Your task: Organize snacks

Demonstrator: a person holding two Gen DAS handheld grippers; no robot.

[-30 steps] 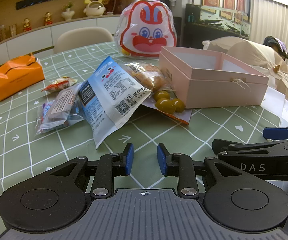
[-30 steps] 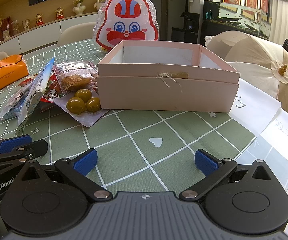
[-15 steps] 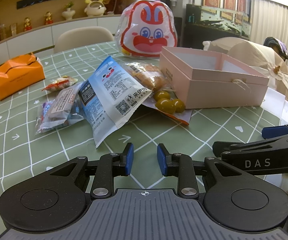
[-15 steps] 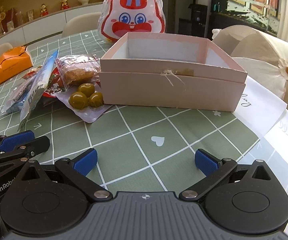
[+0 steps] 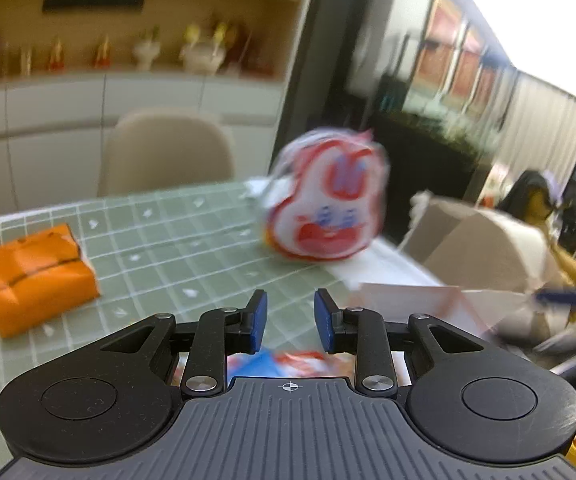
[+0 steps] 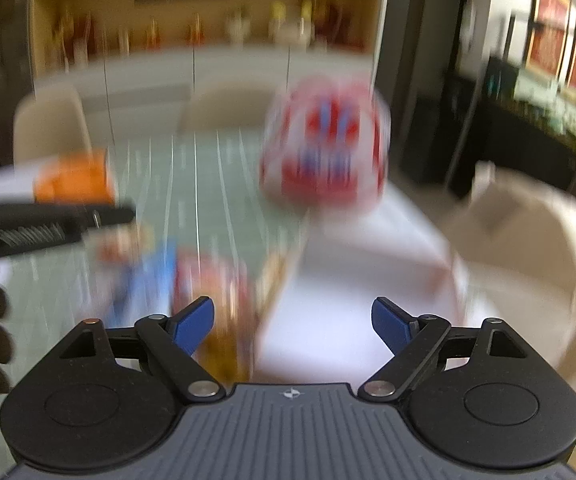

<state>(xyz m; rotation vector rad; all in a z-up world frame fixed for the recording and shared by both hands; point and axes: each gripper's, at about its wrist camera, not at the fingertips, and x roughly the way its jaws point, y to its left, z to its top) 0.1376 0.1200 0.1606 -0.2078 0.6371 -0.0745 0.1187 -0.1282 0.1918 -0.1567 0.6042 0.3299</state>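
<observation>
Both views are blurring, so I am reading no writing on any package. My left tongs [image 5: 286, 322] are hanging with their jaws narrowly apart, grasping nothing. My right tongs [image 6: 292, 324] are standing wide, having just been closing a little, nothing between them. The snack packets [image 6: 176, 280] are lying at centre left of the right view, beside the pink box [image 6: 352, 280]. The rabbit-face bag [image 5: 328, 204] is sitting right of centre on the green-checked desk [image 5: 168, 240], the orange box [image 5: 34, 276] at left. Beige chairs [image 5: 168, 148] and shelves with figurines [image 5: 100, 54] are filling the upper frame.
</observation>
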